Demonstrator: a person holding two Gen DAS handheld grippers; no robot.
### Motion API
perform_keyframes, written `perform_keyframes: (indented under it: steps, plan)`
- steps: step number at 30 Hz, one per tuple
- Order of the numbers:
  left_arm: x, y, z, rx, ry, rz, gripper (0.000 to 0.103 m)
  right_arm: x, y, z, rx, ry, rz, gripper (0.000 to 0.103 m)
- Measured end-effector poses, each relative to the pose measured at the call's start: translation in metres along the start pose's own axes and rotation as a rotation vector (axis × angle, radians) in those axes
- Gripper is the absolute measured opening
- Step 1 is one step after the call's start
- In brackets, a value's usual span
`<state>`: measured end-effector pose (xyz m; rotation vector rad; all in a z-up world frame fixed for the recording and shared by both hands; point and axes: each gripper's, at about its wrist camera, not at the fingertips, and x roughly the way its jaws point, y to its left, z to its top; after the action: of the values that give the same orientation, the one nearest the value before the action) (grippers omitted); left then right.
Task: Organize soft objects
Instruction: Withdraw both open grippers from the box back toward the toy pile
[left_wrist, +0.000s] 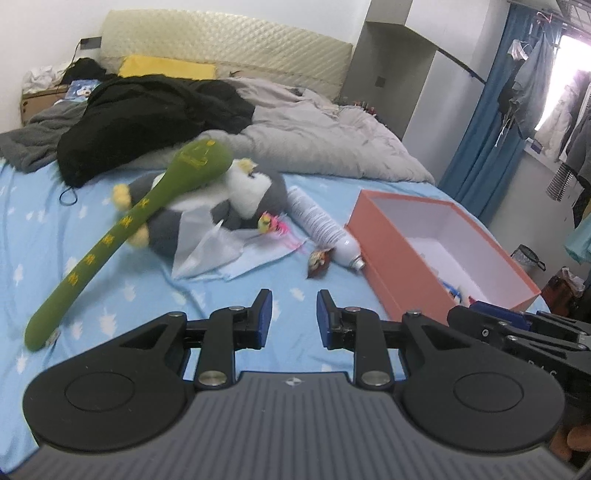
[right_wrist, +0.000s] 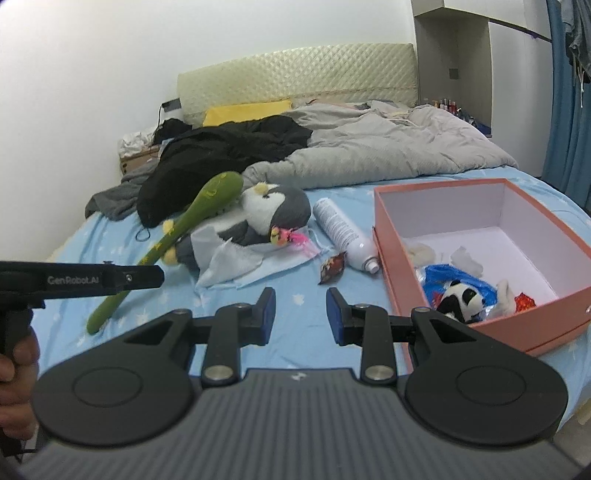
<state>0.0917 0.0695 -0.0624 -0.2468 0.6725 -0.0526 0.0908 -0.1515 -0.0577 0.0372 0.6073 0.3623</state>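
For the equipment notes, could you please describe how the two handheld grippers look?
Both match: the left gripper and right gripper have matte black linkage arms on round discs, silver pivot bolts, blue pads lining the jaws, and a ribbed grey base. The left's side reads "GenRobot.AI" in white.

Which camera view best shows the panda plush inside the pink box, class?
The right wrist view: it looks down into the pink box, so the panda plush shows clearly on blue plastic near the front wall. In the left wrist view the box's near wall hides the plush; only scraps of blue show inside.
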Motion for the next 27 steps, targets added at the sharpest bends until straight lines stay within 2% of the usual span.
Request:
perform_keyframes:
  steps: [7, 10, 14, 17, 24, 25, 26, 27]
  plan:
    - [0.012, 0.017, -0.030, -0.040, 0.064, 0.033, 0.034, 0.005, 0.010, -0.018, 0.008, 0.036, -0.008, 0.033]
    - [0.021, 0.022, -0.035, -0.045, 0.079, 0.048, 0.042, 0.012, 0.008, -0.024, 0.013, 0.052, -0.021, 0.033]
    - [0.035, 0.027, -0.034, -0.049, 0.086, 0.061, 0.047, 0.021, 0.000, -0.025, -0.028, 0.059, -0.042, 0.033]
    - [0.050, 0.030, -0.032, -0.042, 0.094, 0.075, 0.051, 0.027, -0.011, -0.022, -0.018, 0.065, -0.039, 0.033]
    - [0.089, 0.044, -0.023, -0.034, 0.103, 0.109, 0.053, 0.058, -0.018, -0.026, 0.001, 0.080, -0.022, 0.034]
    - [0.095, 0.046, -0.021, -0.033, 0.099, 0.115, 0.057, 0.064, -0.018, -0.027, 0.005, 0.084, -0.021, 0.034]
    - [0.101, 0.049, -0.020, -0.033, 0.094, 0.125, 0.061, 0.071, -0.019, -0.028, 0.011, 0.093, -0.021, 0.035]
    - [0.106, 0.051, -0.018, -0.032, 0.091, 0.134, 0.063, 0.078, -0.020, -0.028, 0.017, 0.100, -0.020, 0.042]
